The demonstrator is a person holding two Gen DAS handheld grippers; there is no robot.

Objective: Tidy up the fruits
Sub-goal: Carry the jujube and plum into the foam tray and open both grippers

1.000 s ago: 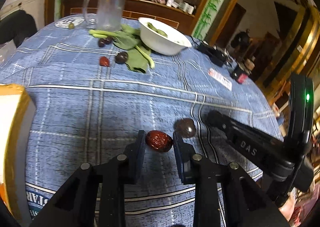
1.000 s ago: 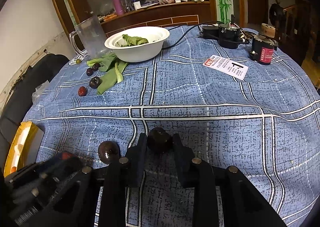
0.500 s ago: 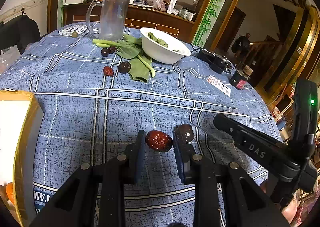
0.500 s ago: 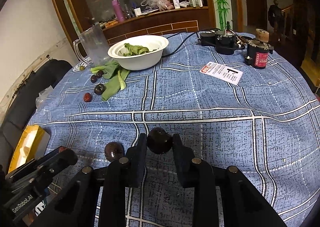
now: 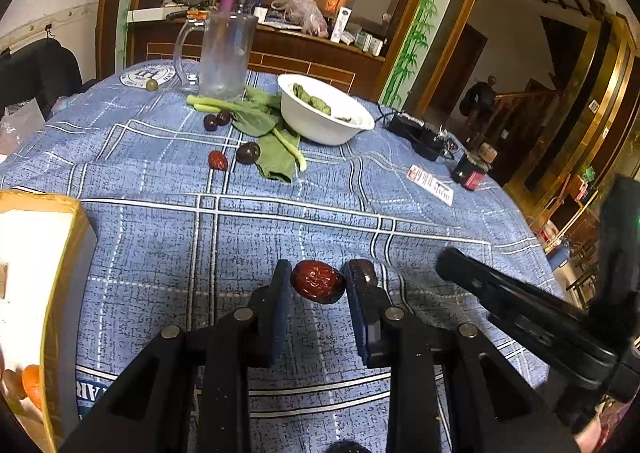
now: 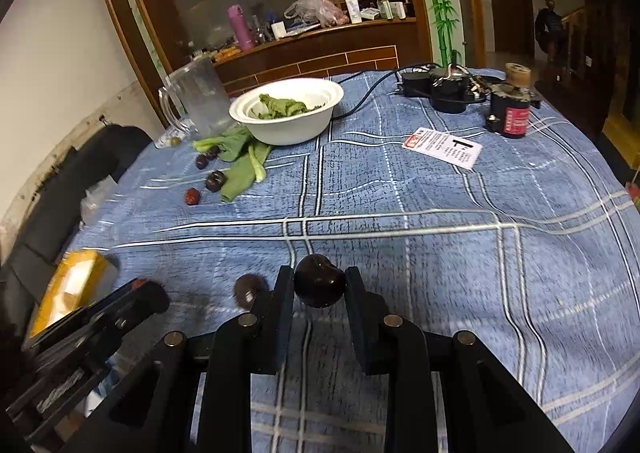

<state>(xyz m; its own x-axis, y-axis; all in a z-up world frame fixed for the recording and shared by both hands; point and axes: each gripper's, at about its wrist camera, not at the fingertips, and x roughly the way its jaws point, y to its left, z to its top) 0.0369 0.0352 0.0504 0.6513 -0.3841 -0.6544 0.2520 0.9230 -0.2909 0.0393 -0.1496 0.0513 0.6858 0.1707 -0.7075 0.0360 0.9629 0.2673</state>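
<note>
My left gripper [image 5: 316, 285] is shut on a wrinkled red date [image 5: 318, 282], held just above the blue checked tablecloth [image 5: 280, 221]. My right gripper [image 6: 318, 285] is shut on a dark plum [image 6: 320, 281], also off the cloth. A loose dark fruit [image 6: 250, 290] lies between the two grippers, half hidden behind my left gripper's right finger [image 5: 366, 267]. Further back lie a red date [image 5: 218, 160] and dark plums [image 5: 248, 152] beside green leaves [image 5: 264, 125].
A yellow-rimmed box [image 5: 48, 293] stands at the near left edge. At the back are a white bowl [image 5: 324, 113] with greens and a glass mug [image 5: 224, 53]. A card [image 6: 442, 145], a small dark bottle [image 6: 512, 113] and a black adapter [image 6: 440, 89] sit at the right.
The right gripper has risen a little with the plum. The left gripper has tilted up slightly, and the loose dark fruit has slid behind its right finger.
</note>
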